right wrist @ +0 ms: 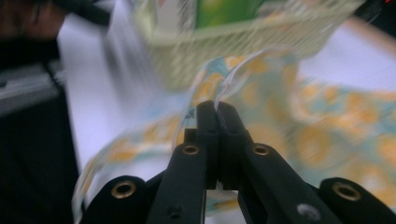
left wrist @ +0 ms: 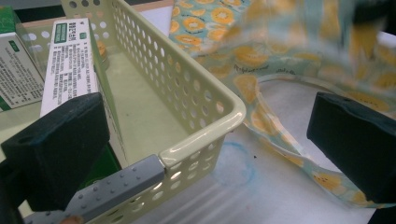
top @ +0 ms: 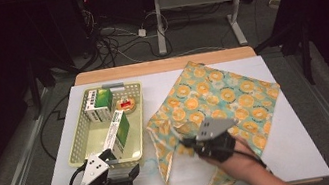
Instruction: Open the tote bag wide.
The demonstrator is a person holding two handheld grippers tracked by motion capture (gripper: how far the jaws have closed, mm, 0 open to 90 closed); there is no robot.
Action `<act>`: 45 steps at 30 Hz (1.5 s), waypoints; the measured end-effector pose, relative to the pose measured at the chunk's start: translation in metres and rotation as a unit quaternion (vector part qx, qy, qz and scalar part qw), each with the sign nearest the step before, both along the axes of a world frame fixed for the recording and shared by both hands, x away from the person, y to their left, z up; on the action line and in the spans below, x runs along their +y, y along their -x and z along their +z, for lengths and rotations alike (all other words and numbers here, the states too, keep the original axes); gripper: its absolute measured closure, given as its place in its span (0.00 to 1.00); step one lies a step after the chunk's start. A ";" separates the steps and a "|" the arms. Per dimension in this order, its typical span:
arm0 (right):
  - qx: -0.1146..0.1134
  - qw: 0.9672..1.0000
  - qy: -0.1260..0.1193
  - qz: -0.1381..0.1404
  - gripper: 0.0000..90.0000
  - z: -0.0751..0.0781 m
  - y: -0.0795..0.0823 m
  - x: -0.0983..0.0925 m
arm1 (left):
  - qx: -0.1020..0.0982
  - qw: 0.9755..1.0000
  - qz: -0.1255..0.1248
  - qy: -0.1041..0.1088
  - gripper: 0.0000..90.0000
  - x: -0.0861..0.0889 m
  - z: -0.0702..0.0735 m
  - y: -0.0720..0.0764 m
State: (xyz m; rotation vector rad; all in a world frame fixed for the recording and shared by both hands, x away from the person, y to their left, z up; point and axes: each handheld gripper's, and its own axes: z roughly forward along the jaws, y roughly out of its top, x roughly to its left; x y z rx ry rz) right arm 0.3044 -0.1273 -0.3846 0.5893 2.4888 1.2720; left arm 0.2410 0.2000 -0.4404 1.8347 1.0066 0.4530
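High view first: I see my left gripper (top: 111, 158) at the near left of the white table top (top: 304, 150), its jaws spread wide at the near end of the pale yellow perforated plastic basket (top: 77, 150). One jaw sits inside the basket, beside the green and white carton (top: 118, 130) that stands just ahead of it; the other jaw is outside the basket's near right corner, over bare table.

From the left gripper view I see the grey handle (left wrist: 114, 185) on the basket's near rim between the jaws, close to the jaw on the left. A faint blue circle (left wrist: 236, 163) is drawn on the table just outside that corner. Farther ahead in the basket lie a second green and white box (top: 98, 104) and a small round tin with a red label (top: 127, 104).

My right gripper (top: 184, 142) is to the right of the basket, over the near left part of the light blue cloth tote bag printed with orange slices (top: 224, 95). In the right gripper view its jaws are pressed together on the bag's strap (right wrist: 219, 88), which rises from between the tips and loops off to the left; the picture is blurred, so I cannot tell more of the hold. The bag lies flat ahead and to the right of this gripper, its strap loops trailing toward the near table edge.
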 end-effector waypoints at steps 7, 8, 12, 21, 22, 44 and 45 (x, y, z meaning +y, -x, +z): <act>0.034 0.994 -0.049 -0.093 1.00 0.019 -0.073 -0.039 | -0.002 1.000 0.003 0.001 0.00 0.002 0.001 0.001; 0.043 0.992 -0.050 -0.108 1.00 0.015 -0.085 -0.046 | -0.002 1.000 0.003 0.001 0.00 0.003 0.001 0.001; 0.091 0.981 -0.028 -0.168 1.00 -0.016 -0.124 -0.069 | -0.001 1.000 0.004 0.003 0.00 0.004 0.000 0.000; 0.140 0.969 -0.005 -0.205 0.86 -0.059 -0.144 -0.086 | 0.001 1.000 0.000 0.002 0.00 0.003 -0.001 -0.001; 0.140 0.969 -0.005 -0.205 0.82 -0.059 -0.144 -0.086 | 0.000 1.000 0.000 0.002 0.00 0.003 -0.001 -0.001; 0.139 0.984 0.071 -0.091 0.74 -0.073 -0.080 -0.058 | 0.006 1.000 -0.004 0.000 0.00 -0.001 -0.002 -0.002; 0.130 0.985 0.078 -0.083 0.88 -0.075 -0.077 -0.055 | 0.005 1.000 -0.004 0.000 0.00 -0.001 -0.002 -0.002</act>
